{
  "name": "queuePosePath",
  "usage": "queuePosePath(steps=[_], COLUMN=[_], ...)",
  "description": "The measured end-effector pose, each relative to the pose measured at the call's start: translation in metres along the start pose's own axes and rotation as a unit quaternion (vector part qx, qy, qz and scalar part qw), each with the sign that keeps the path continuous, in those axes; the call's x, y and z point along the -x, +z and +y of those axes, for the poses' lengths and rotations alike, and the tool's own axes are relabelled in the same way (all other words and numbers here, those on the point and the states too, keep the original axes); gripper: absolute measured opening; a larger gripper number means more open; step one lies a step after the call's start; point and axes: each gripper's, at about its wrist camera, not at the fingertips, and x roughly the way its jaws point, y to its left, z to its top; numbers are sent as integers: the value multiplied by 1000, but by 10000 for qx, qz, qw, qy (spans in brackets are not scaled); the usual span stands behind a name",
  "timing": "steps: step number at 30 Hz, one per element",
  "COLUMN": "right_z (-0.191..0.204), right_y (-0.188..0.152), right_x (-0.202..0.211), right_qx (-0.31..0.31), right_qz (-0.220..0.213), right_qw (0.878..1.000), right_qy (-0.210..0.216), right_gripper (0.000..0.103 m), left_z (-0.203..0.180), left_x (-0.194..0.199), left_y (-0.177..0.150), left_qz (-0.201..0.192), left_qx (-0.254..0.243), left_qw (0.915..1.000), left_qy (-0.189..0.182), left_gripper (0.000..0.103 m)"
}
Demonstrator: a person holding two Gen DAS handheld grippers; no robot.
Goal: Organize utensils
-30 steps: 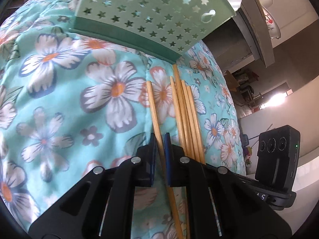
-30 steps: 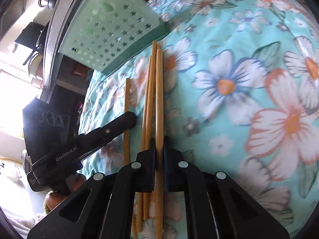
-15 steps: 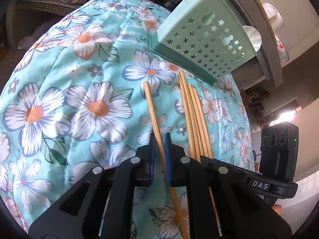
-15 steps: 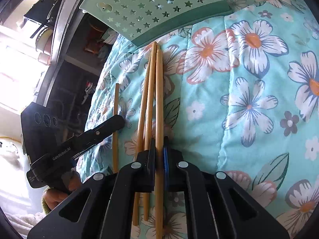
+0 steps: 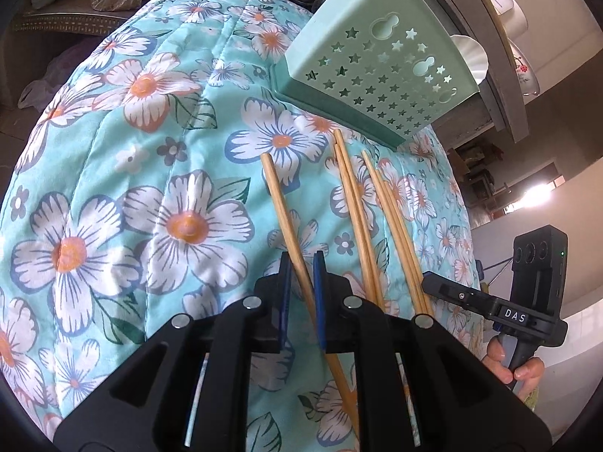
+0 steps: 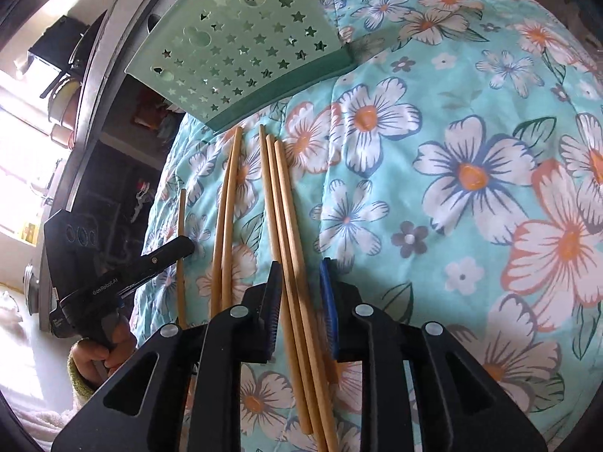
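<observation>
A mint-green utensil holder [image 5: 377, 75] [image 6: 241, 56] with star-shaped holes lies on its side on the flowered quilt [image 5: 113, 188] [image 6: 471, 188]. Several wooden chopsticks lie on the quilt in front of it. My left gripper [image 5: 301, 286] straddles a single chopstick [image 5: 279, 203]. Its jaws are opening, with a small gap at each pad. My right gripper [image 6: 301, 286] straddles three chopsticks [image 6: 282, 207] that rest on the cloth. Its jaws are opening and the pads stand clear of them. Two more chopsticks [image 6: 226, 207] lie between the two grippers.
Behind the holder a grey shelf edge [image 5: 501, 75] carries white cups and bowls. A person's hand [image 6: 98, 358] holds the left gripper's handle, another hand [image 5: 524, 369] the right one. The quilt drops away just past the chopsticks on the shelf side.
Both views have drawn back from the holder, which now looks smaller. The right jaws have parted from the chopstick they pinched. The left jaws have loosened a little around theirs.
</observation>
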Motion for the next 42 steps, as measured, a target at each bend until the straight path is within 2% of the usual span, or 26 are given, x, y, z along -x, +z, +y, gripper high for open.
queuePosePath(steps=[7, 13, 16, 24, 30, 36, 42], right_z=[0, 6, 10, 18, 11, 3, -10], right_y=[1, 10, 20, 52, 59, 59, 60], right_x=[14, 23, 18, -15, -36, -26, 6], right_qx=[173, 451, 571, 668, 491, 334, 295], right_qz=[-165, -230, -223, 53, 343, 207, -130], right_qw=[9995, 9980, 9973, 9975, 9982, 9992, 9994], right_qy=[-195, -378, -408, -205, -5, 106, -151], right_gripper=[27, 27, 27, 22, 10, 7, 7], left_z=[-2, -4, -2, -2, 2, 3, 6], left_x=[-10, -26, -27, -26, -23, -22, -21], left_y=[26, 38, 37, 32, 30, 30, 30], left_qz=[59, 22, -56, -142, -150, -154, -150], left_qx=[131, -22, 18, 10, 4, 19, 37], left_qw=[9992, 9977, 9977, 9979, 9981, 9982, 9984], left_qy=[360, 684, 670, 629, 592, 572, 547], left_gripper=[16, 15, 11, 11, 11, 11, 11])
